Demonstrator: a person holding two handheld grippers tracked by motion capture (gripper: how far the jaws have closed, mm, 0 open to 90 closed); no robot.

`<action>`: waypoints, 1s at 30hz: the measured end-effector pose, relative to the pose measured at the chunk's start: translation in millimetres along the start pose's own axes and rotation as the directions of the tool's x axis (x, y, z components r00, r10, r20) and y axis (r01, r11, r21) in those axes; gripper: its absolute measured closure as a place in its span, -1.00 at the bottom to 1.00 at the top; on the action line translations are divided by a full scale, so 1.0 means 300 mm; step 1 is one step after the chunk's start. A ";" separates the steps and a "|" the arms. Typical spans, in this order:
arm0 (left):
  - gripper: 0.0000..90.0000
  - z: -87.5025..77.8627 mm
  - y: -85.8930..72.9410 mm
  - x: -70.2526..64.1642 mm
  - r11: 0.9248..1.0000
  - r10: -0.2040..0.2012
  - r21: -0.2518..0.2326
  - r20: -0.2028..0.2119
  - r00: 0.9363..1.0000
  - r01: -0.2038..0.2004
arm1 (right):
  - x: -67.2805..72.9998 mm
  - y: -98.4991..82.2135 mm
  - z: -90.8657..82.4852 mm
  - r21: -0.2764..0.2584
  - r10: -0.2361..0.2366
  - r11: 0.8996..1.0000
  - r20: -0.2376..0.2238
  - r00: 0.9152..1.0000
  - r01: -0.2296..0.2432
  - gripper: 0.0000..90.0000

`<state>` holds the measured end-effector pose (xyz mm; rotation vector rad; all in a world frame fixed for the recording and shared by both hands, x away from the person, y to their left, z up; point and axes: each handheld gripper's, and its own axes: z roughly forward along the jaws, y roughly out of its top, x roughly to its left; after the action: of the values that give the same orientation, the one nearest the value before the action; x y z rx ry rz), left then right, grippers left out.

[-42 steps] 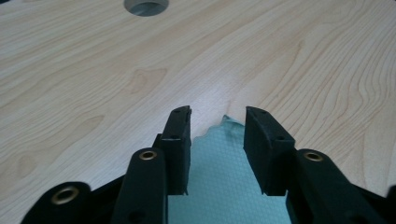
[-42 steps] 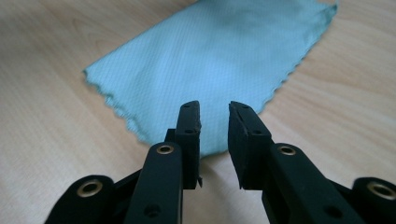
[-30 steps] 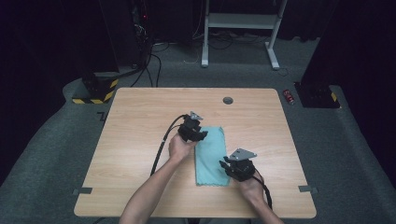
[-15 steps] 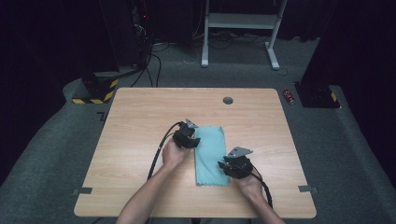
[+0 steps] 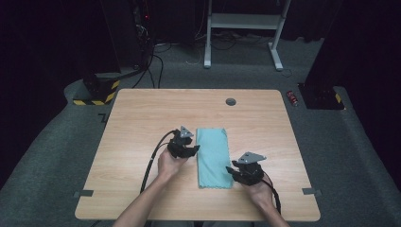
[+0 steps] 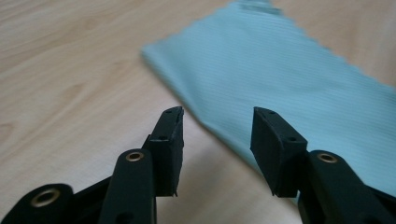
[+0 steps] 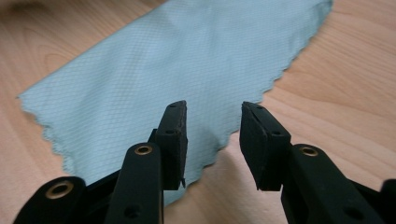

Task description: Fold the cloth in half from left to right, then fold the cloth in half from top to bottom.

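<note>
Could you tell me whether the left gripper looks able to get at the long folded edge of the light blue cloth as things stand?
Probably yes. The left gripper sits right at the cloth, whose near edge lies flat on the bare table between its open jaws, which have just been opening. Nothing stands in the way.

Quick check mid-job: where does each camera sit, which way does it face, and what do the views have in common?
High view: above the person's side, looking forward and down on the table; both forearms, left gripper and right gripper flank the cloth.
Left gripper view: rides that gripper, looking along its open fingers at the cloth's long edge.
Right gripper view: rides that gripper, facing the zigzag edge.
All three share the cloth and table.
</note>
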<state>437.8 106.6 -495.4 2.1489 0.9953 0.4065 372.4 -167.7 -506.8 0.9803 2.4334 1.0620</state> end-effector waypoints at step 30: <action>0.10 -0.108 -0.192 -0.259 0.992 0.113 0.051 0.056 0.992 -0.116 | 0.038 -0.097 -0.038 0.004 -0.007 1.000 -0.050 0.999 0.007 0.34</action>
<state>339.0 88.7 -513.5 2.2608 0.8655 0.3786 344.7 -179.9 -520.7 0.9574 2.4774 1.0923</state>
